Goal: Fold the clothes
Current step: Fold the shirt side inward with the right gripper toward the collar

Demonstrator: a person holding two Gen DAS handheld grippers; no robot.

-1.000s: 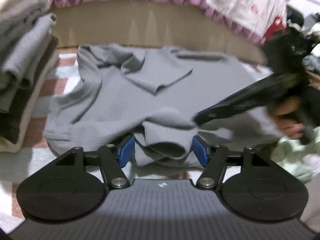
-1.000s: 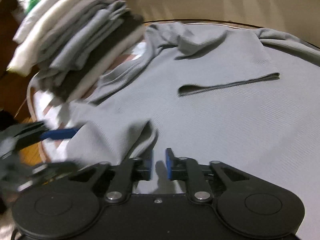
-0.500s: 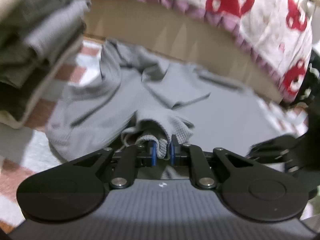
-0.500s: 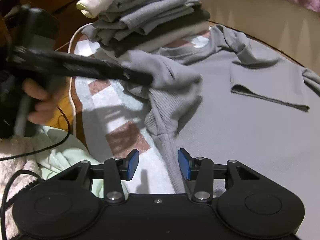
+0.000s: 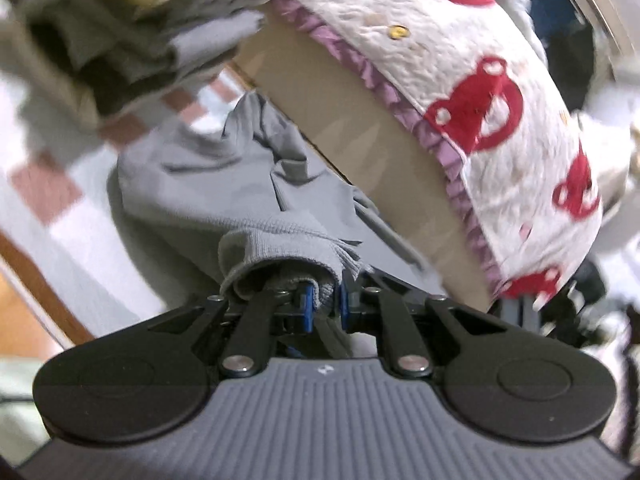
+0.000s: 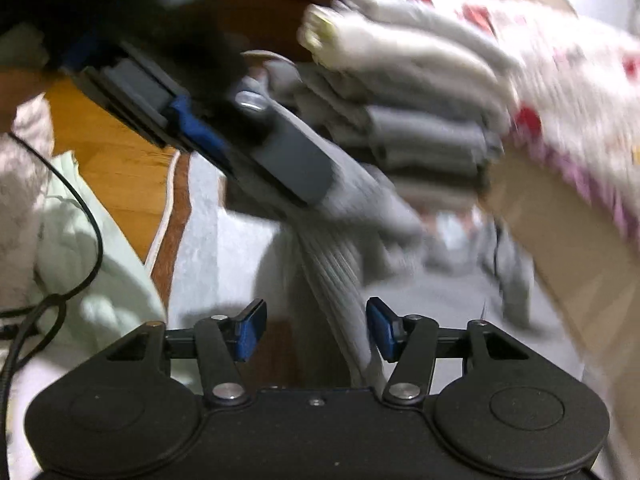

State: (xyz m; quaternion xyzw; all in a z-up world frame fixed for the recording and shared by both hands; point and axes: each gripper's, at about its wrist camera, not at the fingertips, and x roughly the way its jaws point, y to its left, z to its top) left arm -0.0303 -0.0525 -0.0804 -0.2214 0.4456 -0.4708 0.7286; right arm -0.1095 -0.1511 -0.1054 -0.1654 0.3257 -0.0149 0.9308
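The grey ribbed sweater (image 5: 192, 184) lies spread on a checked rug (image 5: 44, 192), with one bunched edge lifted and clenched between the blue pads of the left tongs (image 5: 325, 306). A taut band of the same fabric runs down between the pads of the right tongs (image 6: 316, 330), which stand spread wide and grasp nothing. A stack of folded clothes (image 6: 420, 120) sits just beyond the sweater, and a bed with a red-and-white quilt (image 5: 500, 80) borders it closely.

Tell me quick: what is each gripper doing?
Left gripper: closed on the grey sweater.
Right gripper: open, sweater fabric between its fingers, not clamped.
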